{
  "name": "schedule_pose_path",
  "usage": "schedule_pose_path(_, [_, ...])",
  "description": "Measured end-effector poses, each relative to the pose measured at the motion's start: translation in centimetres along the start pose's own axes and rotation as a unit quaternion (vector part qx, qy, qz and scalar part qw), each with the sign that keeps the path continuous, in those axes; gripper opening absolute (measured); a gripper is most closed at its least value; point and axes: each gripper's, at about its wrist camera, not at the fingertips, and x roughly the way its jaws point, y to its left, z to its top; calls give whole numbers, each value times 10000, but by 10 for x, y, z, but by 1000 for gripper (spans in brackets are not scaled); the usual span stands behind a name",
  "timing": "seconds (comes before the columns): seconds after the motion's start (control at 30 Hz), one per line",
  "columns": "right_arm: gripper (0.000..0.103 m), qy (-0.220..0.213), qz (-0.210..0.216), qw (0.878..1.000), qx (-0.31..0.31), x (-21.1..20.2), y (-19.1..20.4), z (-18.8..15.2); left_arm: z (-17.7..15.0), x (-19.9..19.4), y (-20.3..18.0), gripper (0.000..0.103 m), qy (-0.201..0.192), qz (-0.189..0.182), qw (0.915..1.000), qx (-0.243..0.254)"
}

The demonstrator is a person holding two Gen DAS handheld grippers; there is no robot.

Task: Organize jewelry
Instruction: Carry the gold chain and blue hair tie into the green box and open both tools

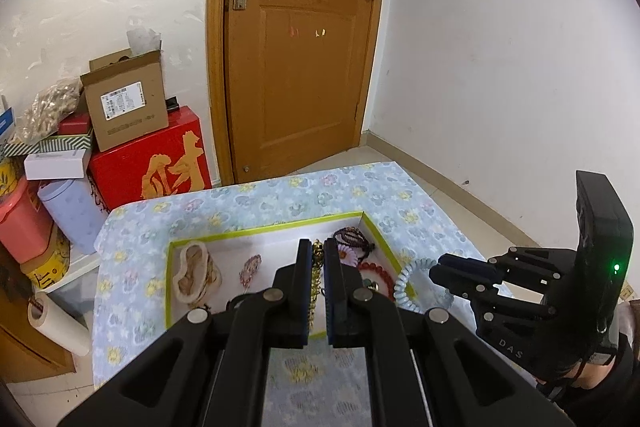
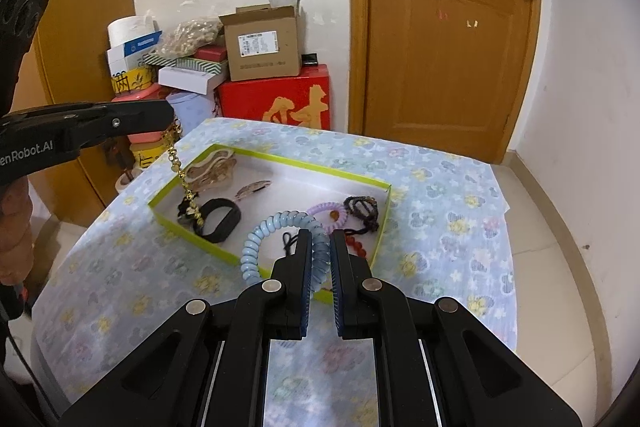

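Observation:
A shallow white box with a green rim (image 1: 256,231) (image 2: 304,163) sits on a flowered cloth. My left gripper (image 1: 318,247) is shut on a gold chain (image 1: 317,275), which hangs down over the box in the right wrist view (image 2: 182,171). My right gripper (image 2: 320,239) is shut on a pale blue spiral hair tie (image 2: 260,239), held above the box's near edge; the tie also shows in the left wrist view (image 1: 404,285). Inside the box lie a black band (image 2: 222,217), a purple spiral tie (image 2: 326,213), dark beads (image 2: 362,209), red beads (image 1: 374,273), a hair clip (image 2: 252,189) and a beige piece (image 1: 196,273).
The small table (image 2: 440,187) stands near a wooden door (image 1: 296,67) and a white wall. Stacked boxes, a red box (image 1: 152,163) and tubs crowd the floor to the left. A paper roll (image 1: 56,323) lies at lower left. Tiled floor lies to the right.

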Motion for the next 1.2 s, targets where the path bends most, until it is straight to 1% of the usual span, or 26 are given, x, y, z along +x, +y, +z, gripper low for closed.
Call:
schedule_pose_path(0.27, [9,165,-49,9998,60,31,-13,6,6,43,2,5,231,-24,9997,37])
schedule_pose_path(0.5, [9,366,-14,9992,160,61,-22,4,0,83,11,6,498,-33,9987,-32])
schedule_pose_path(0.7, [9,523,26,9985,151,79,-23,0,-9,112,19,5,726,-7,9973,-71])
schedule_pose_path(1.0, [9,816,71,9966,130,99,-23,-12,-23,144,26,6,1022,-3,9947,-134])
schedule_pose_path(1.2, [9,954,104,9953,127,108,-23,-15,-28,150,26,6,1024,-11,9947,-105])
